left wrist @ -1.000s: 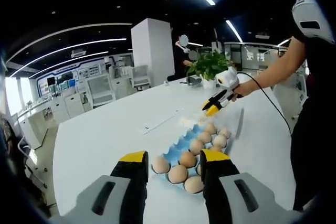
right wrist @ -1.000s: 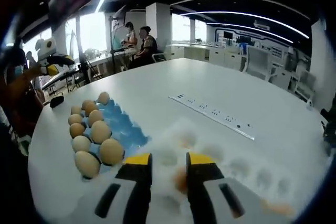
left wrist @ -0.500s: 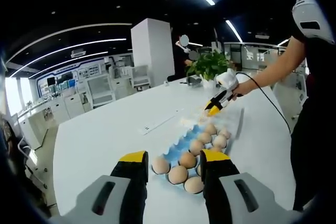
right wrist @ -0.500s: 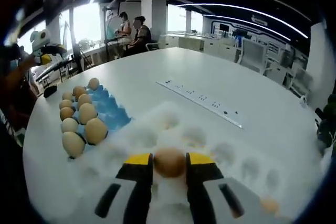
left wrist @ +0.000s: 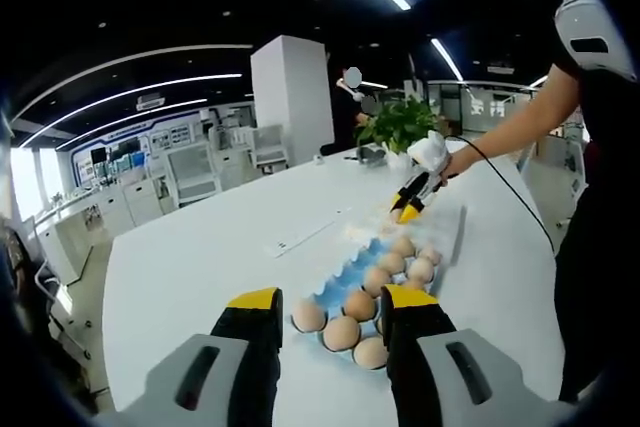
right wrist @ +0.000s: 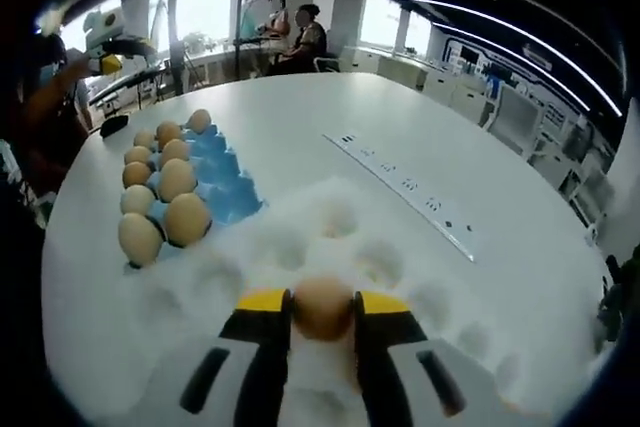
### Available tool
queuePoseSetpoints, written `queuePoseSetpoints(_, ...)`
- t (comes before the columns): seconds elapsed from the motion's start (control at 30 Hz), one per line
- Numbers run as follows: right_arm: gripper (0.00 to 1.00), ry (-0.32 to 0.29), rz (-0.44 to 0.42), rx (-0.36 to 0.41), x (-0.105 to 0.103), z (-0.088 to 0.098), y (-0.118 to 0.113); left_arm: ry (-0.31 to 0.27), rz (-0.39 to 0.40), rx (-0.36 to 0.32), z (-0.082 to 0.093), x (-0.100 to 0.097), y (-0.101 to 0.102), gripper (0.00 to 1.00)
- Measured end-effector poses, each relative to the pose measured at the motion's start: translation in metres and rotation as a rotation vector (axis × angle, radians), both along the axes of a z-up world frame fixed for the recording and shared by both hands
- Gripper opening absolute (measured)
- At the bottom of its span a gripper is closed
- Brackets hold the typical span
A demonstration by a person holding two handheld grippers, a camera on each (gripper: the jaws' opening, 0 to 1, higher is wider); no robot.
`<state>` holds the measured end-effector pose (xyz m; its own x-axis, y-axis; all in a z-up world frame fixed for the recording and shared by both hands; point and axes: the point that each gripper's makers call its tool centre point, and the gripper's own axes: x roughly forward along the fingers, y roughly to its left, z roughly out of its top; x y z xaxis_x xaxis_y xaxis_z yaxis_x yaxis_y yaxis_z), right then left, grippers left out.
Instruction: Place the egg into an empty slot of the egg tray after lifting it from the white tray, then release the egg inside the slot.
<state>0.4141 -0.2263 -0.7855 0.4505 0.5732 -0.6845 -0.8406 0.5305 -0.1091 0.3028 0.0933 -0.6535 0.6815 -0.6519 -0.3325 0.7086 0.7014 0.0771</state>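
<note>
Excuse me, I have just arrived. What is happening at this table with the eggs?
A person works with two handheld grippers at a white table. The right gripper is shut on an egg, held above the white tray. The blue egg tray next to it holds two rows of eggs and has empty slots on its near side. The left gripper is open and holds nothing. The egg is not yet in the blue egg tray.

Wide open office around a large white table [left wrist: 200, 247]. Square white pillar [left wrist: 290, 97] behind the table, long curved ceiling light strips [left wrist: 120, 97] overhead. Potted green plant [left wrist: 398, 125] right of the pillar, white desks and chairs [left wrist: 190, 172] to its left. Bright windows [right wrist: 205, 7] beyond the table's far edge.
</note>
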Motion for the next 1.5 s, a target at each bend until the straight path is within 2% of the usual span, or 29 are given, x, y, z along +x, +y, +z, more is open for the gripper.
queuePoseSetpoints(0.13,0.23,-0.044,-0.022,0.017,0.0,0.002,-0.002,-0.003,0.004,-0.003,0.001,0.0,0.001,0.4)
queuePoseSetpoints(0.2,0.23,-0.042,-0.036,0.021,0.0,0.006,-0.002,-0.003,0.005,-0.002,0.001,0.0,0.002,0.4)
queuePoseSetpoints(0.23,0.23,-0.068,-0.021,0.007,-0.001,0.009,0.0,-0.002,0.005,-0.002,0.001,0.0,0.003,0.4)
queuePoseSetpoints(0.33,0.23,-0.076,-0.016,0.021,-0.002,0.017,0.001,0.001,0.007,0.002,0.0,0.0,0.005,0.4)
queuePoseSetpoints(0.37,0.23,-0.098,-0.015,0.016,0.0,0.022,0.001,0.001,0.01,0.002,0.0,0.001,0.006,0.4)
queuePoseSetpoints(0.43,0.23,-0.093,-0.018,0.052,-0.001,0.029,0.004,0.003,0.01,0.001,-0.001,0.001,0.006,0.4)
queuePoseSetpoints(0.5,0.23,-0.111,-0.007,0.032,-0.001,0.032,0.006,0.003,0.008,0.002,-0.001,0.001,0.005,0.4)
queuePoseSetpoints(0.8,0.23,-0.127,0.035,0.066,-0.003,0.046,0.027,0.004,0.007,0.002,-0.001,0.001,0.004,0.4)
queuePoseSetpoints(1.27,0.23,-0.133,0.102,0.071,-0.004,0.049,0.057,0.003,0.014,0.003,-0.001,-0.002,0.006,0.4)
queuePoseSetpoints(1.5,0.23,-0.129,0.119,0.077,-0.004,0.049,0.065,0.0,0.015,0.0,-0.001,-0.003,0.007,0.4)
